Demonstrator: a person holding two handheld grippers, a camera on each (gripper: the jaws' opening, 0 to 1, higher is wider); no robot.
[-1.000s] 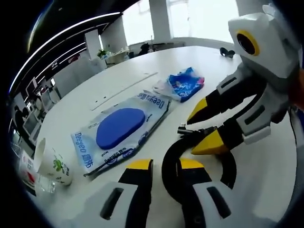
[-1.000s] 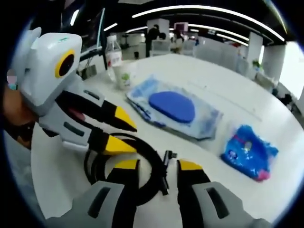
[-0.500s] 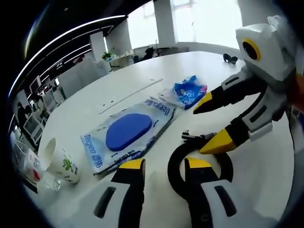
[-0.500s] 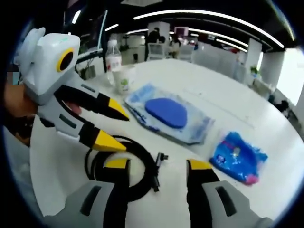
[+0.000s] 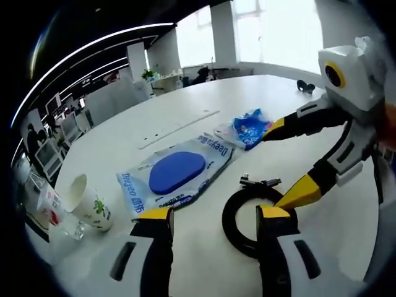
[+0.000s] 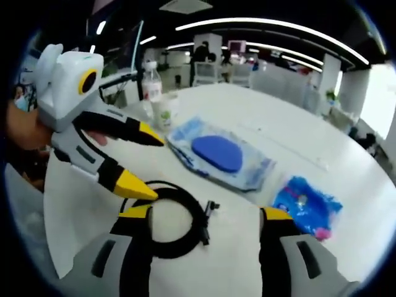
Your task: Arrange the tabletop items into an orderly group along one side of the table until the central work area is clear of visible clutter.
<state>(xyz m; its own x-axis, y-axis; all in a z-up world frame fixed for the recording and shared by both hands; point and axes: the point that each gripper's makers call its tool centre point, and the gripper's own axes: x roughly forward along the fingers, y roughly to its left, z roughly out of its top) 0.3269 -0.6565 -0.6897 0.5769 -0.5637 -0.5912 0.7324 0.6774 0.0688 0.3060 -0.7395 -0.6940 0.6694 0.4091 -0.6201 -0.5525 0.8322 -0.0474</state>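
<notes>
- Both tongs stood apart, gripping nothing: the left gripper (image 5: 213, 218) and right gripper (image 6: 207, 213) straddled the coiled black cable (image 6: 166, 221), low in each view.
- Risk, I judged: closing on only one strand could let the coil spring loose and sprawl.
- Beyond lay the wipes pack (image 5: 176, 173), mid-frame.
- Farther, the blue pouch (image 6: 304, 203); the paper cup (image 5: 86, 201) far left.

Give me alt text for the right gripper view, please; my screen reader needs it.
Both grippers, the right gripper and the left gripper, hang open over a coiled black cable on a white table. Beyond lie a wipes pack, a small blue packet, a paper cup and a bottle.
</notes>
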